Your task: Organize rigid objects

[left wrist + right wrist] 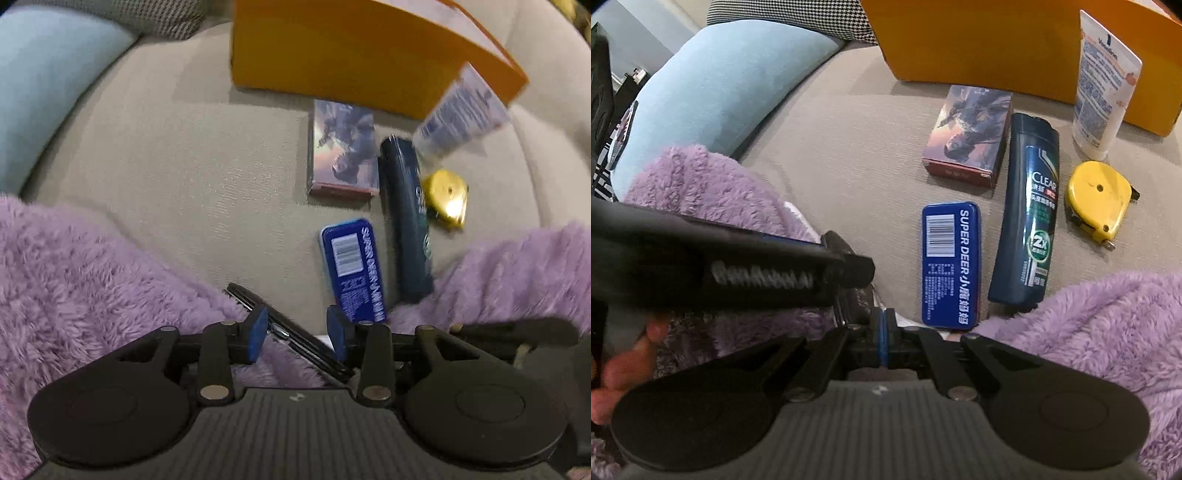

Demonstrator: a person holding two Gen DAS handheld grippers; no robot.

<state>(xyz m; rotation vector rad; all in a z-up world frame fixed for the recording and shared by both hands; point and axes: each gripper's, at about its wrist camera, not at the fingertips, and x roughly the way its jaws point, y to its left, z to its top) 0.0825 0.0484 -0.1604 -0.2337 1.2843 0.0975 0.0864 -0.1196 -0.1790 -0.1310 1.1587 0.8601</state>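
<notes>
A: Starting with the left wrist view, what is the left gripper point(299, 334) doing?

B: Its jaws are standing partly apart, with a slim black object point(291, 334), perhaps a pen or folded tool, lying slantwise between the blue pads point(258, 332) on the purple fleece point(85, 280). The pads are not pressing on it, so nothing is being held.

A: And the things to be organized?

B: They are lying on the beige cushion point(177, 155) ahead: a blue tin point(352, 269), a dark shampoo bottle point(406, 221) just beside it, a picture box point(341, 151) further up, a yellow tape measure point(445, 199) and a white tube point(461, 110) blurred near the orange box point(332, 51).

A: Now the right wrist view?

B: The right gripper point(882, 339) is sitting fully closed, pad against pad, gripping nothing. The left gripper's body point(720, 266) is crossing the frame at left. The tin point(951, 264), bottle point(1028, 210), picture box point(967, 133) and tape measure point(1097, 197) are resting in a loose cluster, while the tube point(1102, 81) is standing against the orange box point(979, 40).

A: So how far along is the task looking?

B: Early, judging by this: everything is sitting outside the orange box, so most of the sorting is seemingly remaining, if that box is the destination.
</notes>
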